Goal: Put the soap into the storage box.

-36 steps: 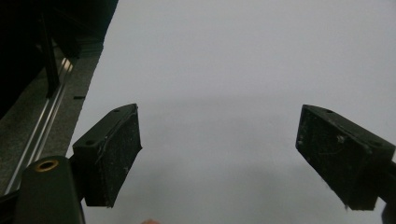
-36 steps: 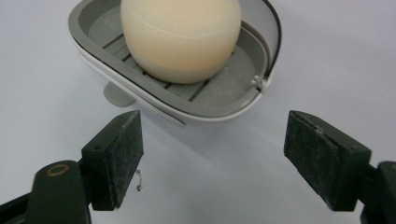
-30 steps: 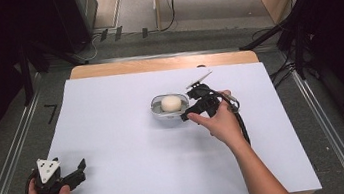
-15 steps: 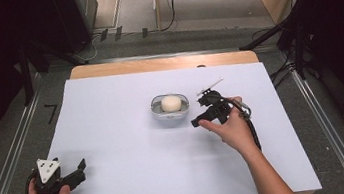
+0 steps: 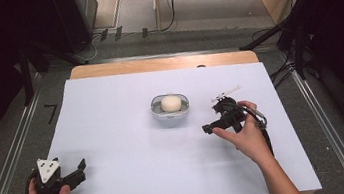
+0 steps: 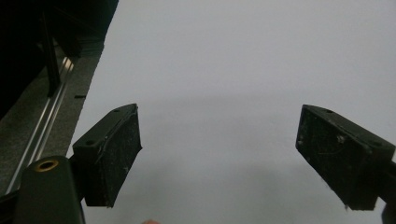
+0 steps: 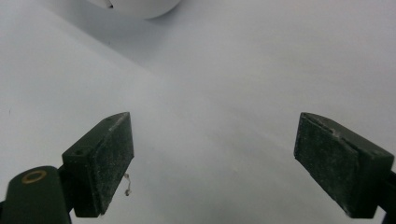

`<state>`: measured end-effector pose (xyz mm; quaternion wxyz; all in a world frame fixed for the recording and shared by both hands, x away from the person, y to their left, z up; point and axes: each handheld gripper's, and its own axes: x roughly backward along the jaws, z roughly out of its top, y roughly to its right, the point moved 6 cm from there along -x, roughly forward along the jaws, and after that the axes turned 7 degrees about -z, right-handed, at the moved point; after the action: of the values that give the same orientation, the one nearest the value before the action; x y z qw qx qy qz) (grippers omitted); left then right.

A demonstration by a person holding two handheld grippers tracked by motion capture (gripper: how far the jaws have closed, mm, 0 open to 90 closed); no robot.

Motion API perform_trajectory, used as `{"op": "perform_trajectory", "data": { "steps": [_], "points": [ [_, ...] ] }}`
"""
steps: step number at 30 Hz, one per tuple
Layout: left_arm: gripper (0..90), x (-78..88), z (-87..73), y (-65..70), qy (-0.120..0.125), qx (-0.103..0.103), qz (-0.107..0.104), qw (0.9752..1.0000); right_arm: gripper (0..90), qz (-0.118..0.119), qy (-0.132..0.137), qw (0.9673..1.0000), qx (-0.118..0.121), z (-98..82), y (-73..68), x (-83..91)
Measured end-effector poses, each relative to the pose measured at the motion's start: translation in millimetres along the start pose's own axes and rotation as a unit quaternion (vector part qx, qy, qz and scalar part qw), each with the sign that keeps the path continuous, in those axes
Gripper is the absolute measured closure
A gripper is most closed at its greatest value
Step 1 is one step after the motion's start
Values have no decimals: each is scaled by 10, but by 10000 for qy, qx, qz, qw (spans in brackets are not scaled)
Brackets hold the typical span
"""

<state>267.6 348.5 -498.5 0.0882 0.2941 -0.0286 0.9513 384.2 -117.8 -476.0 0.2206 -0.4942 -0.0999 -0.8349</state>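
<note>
High view first: right hand-held gripper (image 5: pixel 208 128) low over the white worktop (image 5: pixel 111 110), jaws apart, just opened wider, nothing between them, tips aimed leftward, near but clear of the metal bowl (image 5: pixel 171 112). Pale ball (image 5: pixel 171 103) sitting inside that bowl, at the middle of the worktop. Farther out, left hand-held gripper (image 5: pixel 79 166) resting by the near left corner, well apart from the bowl, jaws likewise spread and empty. Likely trouble from here: swinging the right hand in too low and clipping the bowl's rim, enough to skid a light bowl across the smooth sheet or tip the ball out; or closing off-centre on the round ball and squirting it from the pads. Right gripper view: a sliver of the bowl's wall at the top edge, both pads plainly bare, a wisp of fluff by one, detail lost from above. Left gripper view: bare sheet between wide pads, a metal rail alongside. From above instead: ball, bowl and both hands together.
</note>
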Motion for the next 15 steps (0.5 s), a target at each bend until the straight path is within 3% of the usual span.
{"op": "perform_trajectory", "data": {
  "steps": [5,15],
  "points": [
    [150,0,0,-1,-1,5,9,10000,129,89,147,9998,-117,-168,94,44],
    [149,-2,-1,1,-17,1,17,10000,127,-4,481,9985,-274,-493,295,80]
  ]
}}
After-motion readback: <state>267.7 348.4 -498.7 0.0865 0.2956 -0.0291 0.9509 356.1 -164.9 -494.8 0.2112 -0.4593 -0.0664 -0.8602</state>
